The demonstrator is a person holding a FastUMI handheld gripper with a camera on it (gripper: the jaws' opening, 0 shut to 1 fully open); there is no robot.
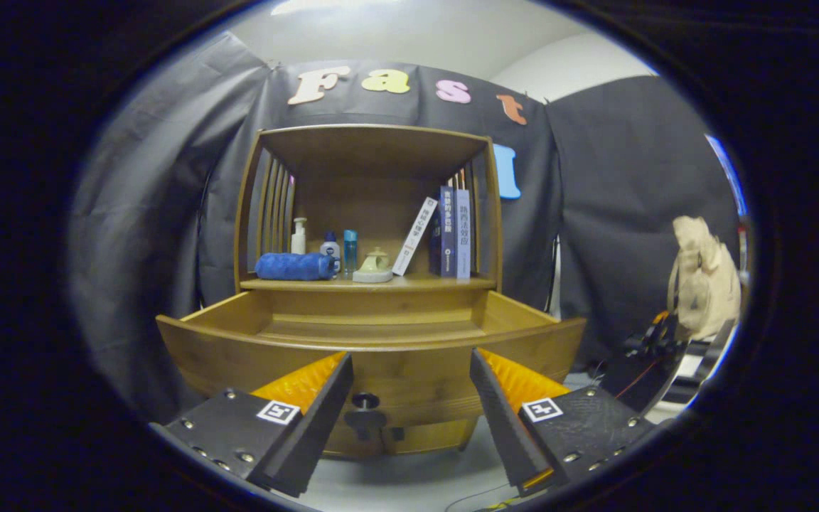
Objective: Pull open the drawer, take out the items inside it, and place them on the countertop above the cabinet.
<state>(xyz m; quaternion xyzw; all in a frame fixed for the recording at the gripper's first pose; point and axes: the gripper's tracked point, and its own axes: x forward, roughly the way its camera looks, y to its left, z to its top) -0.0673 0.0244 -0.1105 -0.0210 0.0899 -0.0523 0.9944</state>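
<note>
Hanging wide open with nothing gripped, gripper (409, 370) facing the drawer (370, 341), fingers flanking its dark knob (365, 400) without touching. Drawer sitting pulled out, inside looking bare. Rolled blue towel (294, 266), bottles (324, 245), books (445, 235) resting on the countertop (367, 284) above.

The camera rides on the gripper (411, 398) and looks forward along its two spread fingers (310, 419) — straight at the front of the wooden cabinet (370, 213). It sits near, about level with the pulled-out drawer (370, 341), whose knob (365, 400) lies between the fingers, and looks slightly up into the shelf above — the booth's dark cloth wall (616, 213) beyond.
</note>
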